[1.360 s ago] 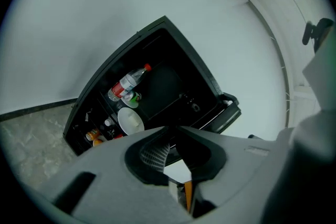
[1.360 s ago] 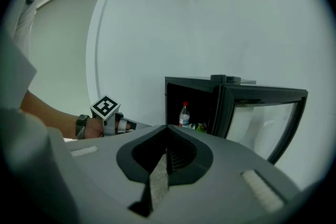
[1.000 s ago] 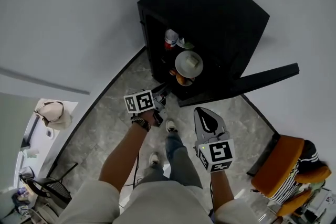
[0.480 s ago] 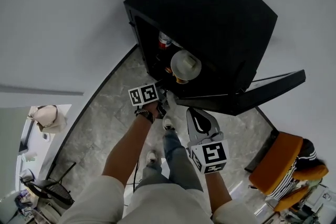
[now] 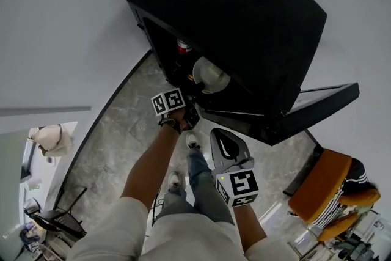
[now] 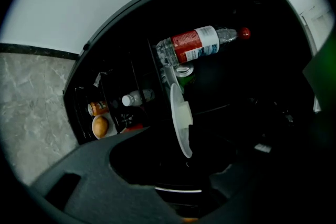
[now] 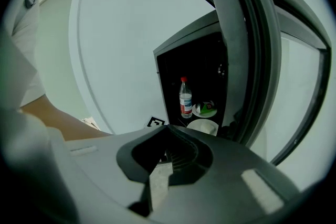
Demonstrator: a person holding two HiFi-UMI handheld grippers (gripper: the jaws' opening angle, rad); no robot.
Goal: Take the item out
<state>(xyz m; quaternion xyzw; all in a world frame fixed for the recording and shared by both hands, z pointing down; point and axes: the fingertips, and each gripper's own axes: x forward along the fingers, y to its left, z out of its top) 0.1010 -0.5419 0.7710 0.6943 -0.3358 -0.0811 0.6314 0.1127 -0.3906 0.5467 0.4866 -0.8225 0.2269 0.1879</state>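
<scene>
Above a grey marble floor (image 5: pixel 122 125), the left gripper (image 6: pixel 184 160), jaws opening and empty, faces the white round plate (image 6: pixel 178 113) edge-on just ahead on a shelf inside the black cabinet (image 5: pixel 244 15); the closed right gripper (image 5: pixel 225 139) hangs well back.

Black cabinet (image 5: pixel 256 15), door (image 5: pixel 305 110) open: 1 white plate (image 5: pixel 211 75), 1 red-capped bottle (image 5: pixel 182 44) inside. Left gripper (image 5: pixel 192 106) at its mouth, jaws opening, nothing between them. Right gripper (image 5: pixel 221 134) lower, over marble floor (image 5: pixel 116 143). 1 orange chair (image 5: pixel 321 189), right.
</scene>
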